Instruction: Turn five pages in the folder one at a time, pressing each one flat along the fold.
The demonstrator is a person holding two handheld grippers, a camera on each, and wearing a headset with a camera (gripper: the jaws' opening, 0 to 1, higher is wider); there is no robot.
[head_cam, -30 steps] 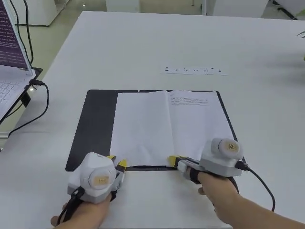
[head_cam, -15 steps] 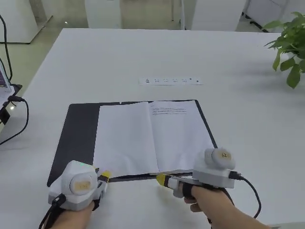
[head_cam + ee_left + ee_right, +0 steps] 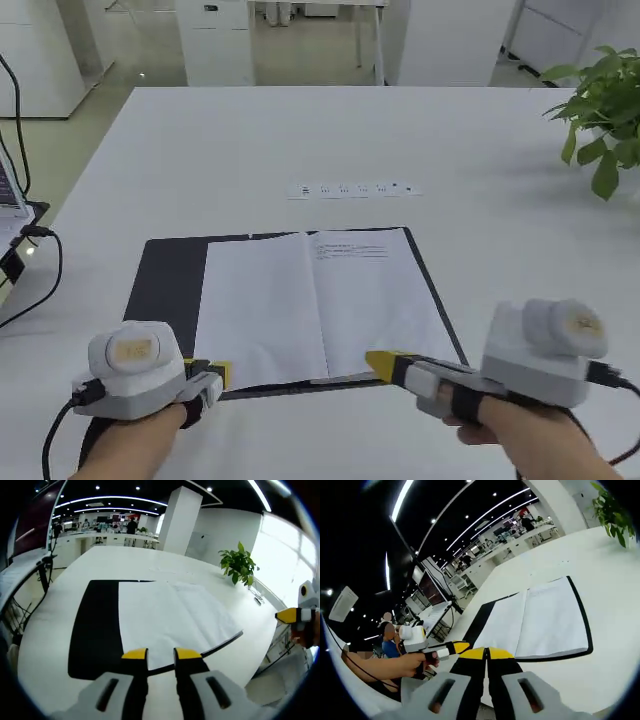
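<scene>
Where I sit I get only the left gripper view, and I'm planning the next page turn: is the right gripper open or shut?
Observer: Shut; the right gripper shows yellow tips pressed together in its own view, holding nothing.
Operator: Where is it relative to the paper?
Observer: In the head view, at the near edge of the open black folder, by the white right-hand page; contact I cannot tell.
Operator: Anything printed there?
Observer: A few lines of small black print across its top.
</scene>
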